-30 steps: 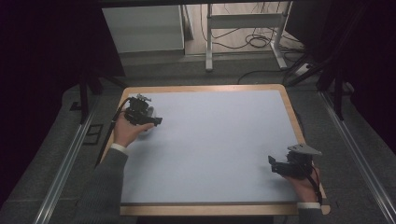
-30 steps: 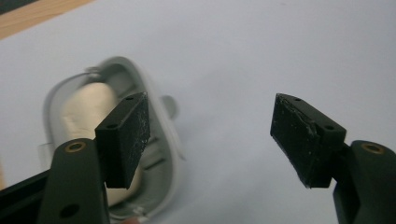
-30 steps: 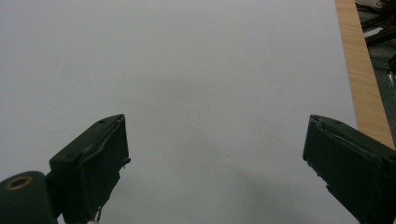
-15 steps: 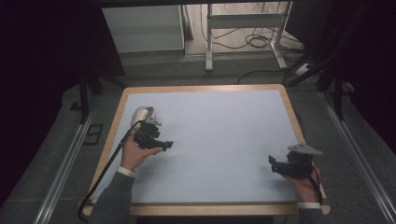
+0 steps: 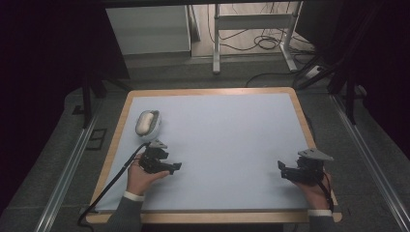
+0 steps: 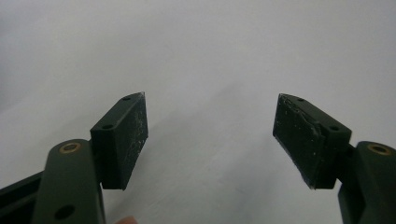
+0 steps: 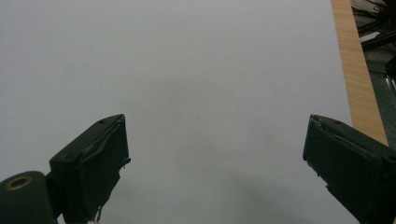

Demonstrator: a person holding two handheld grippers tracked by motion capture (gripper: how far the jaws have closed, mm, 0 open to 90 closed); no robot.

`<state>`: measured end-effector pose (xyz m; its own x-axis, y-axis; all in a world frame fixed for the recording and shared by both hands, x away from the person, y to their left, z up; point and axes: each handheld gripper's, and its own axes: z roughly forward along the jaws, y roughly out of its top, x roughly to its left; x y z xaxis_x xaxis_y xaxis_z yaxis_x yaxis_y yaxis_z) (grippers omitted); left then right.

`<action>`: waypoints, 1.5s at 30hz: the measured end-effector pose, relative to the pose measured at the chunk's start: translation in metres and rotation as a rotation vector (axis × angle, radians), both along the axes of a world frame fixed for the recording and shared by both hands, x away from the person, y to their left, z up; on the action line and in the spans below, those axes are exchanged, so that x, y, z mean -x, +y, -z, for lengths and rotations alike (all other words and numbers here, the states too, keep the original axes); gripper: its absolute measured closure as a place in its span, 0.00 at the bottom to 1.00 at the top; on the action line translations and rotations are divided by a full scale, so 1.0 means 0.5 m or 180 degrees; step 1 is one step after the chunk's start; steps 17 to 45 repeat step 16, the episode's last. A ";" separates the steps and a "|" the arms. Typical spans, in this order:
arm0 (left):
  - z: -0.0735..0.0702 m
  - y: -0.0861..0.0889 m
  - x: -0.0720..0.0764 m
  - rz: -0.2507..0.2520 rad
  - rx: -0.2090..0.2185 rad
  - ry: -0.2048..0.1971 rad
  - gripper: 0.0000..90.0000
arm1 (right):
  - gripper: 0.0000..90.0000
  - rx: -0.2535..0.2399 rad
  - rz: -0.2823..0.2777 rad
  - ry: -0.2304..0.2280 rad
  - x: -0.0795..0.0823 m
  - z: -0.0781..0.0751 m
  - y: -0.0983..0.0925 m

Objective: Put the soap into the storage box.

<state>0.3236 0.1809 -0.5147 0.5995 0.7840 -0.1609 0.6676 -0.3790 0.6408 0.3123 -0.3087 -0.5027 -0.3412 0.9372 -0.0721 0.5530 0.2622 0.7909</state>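
A pale oval object [image 5: 146, 123], whitish-grey with a cream oblong top, lies on the light blue mat [image 5: 227, 140] near its far left corner. My left gripper [image 5: 175, 167] sits lower on the mat, nearer the person and apart from the object, pointing right. In the left gripper view its jaws stand open [image 6: 210, 116] over bare mat; they have just been closing a little, with nothing between them. My right gripper [image 5: 282, 168] rests at the mat's near right, pointing left. Its jaws are open [image 7: 215, 135] and hold nothing.
A wooden border [image 5: 116, 140] frames the mat. The table's right wooden edge [image 7: 357, 79] appears in the right gripper view. A black cable [image 5: 109, 186] trails from the left gripper off the near left. Beyond the table stand a metal frame [image 5: 217, 43] and floor cables [image 5: 268, 41].
My left gripper has drawn back from the far left corner toward the person and a little right, sinking. The pale oval object it covered now lies alone on the mat. The right gripper has stayed put.
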 end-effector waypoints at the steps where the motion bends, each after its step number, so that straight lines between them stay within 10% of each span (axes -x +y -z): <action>1: -0.003 0.003 0.001 -0.0023 0.0015 -0.0026 0.30 | 0.07 0.0003 -0.0002 0.0000 0.000 0.000 0.001; 45: -0.001 0.004 0.003 -0.0063 0.0026 -0.0081 0.30 | 0.07 0.0006 -0.0027 -0.0049 -0.001 -0.002 0.004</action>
